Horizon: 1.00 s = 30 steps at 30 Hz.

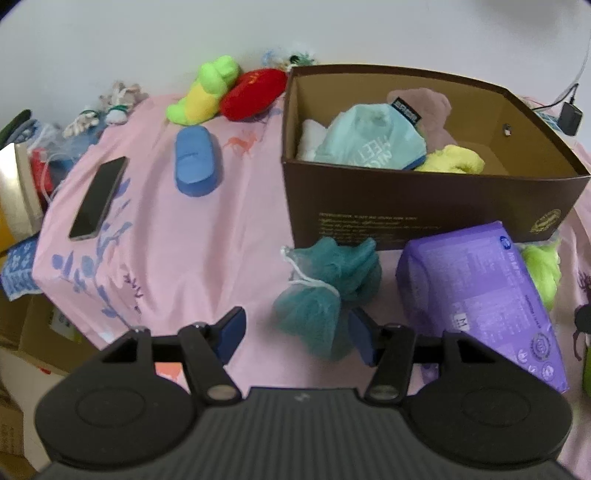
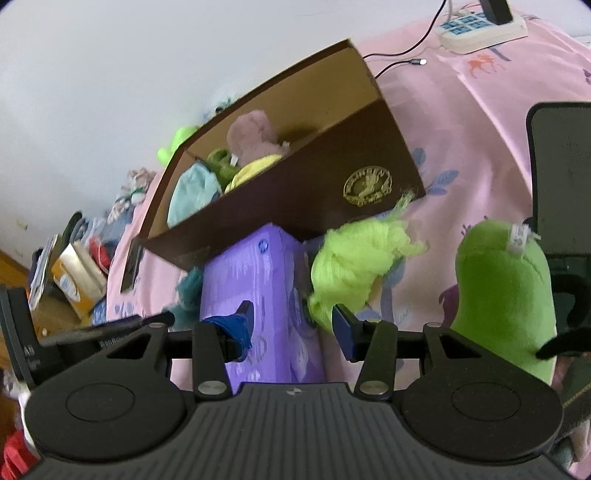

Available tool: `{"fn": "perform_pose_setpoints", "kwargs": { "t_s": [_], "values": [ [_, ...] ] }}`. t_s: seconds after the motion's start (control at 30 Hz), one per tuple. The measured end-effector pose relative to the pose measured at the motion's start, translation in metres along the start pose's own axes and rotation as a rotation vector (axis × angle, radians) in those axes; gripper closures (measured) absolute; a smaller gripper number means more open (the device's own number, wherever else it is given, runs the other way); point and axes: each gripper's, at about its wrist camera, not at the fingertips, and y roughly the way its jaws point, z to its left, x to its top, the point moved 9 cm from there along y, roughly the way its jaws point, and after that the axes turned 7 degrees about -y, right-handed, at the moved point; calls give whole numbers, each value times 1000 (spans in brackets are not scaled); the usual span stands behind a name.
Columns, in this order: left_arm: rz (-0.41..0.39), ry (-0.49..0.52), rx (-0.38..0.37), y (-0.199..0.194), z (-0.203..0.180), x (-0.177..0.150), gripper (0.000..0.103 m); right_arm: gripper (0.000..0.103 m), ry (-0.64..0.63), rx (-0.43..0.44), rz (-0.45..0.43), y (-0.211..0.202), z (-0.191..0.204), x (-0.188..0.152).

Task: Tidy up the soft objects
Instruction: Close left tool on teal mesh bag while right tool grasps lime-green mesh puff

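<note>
A brown cardboard box stands open on the pink cloth, holding a light blue fabric item, a mauve plush and yellow fluff. In front of it lies a teal mesh pouf. My left gripper is open around the pouf's near end; the pouf touches the right finger and stands clear of the left one. A purple soft pack lies to the right. My right gripper is open, low over the purple pack, with lime yarn fluff just beyond its right finger.
A green plush lies right of the yarn, beside a dark panel. A phone, a blue plush, a red plush and a green-yellow plush sit left of the box. A power strip lies behind it.
</note>
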Motion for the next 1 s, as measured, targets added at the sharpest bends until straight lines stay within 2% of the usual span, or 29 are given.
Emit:
{"fn": "perform_pose_setpoints", "kwargs": {
  "t_s": [0.2,0.8,0.9,1.0],
  "values": [
    [-6,46,6,16,-2,5,43,72,9,-48,-15,2,-6,8],
    [111,-42,-56,64,5,-4,43,71,33,-156,9,19,-21,8],
    [108,-56,-60,67,7,-5,43,71,29,-183,6,22,-24,8],
    [99,-53,-68,67,5,-4,48,72,25,-204,0,25,-25,12]
  ]
}}
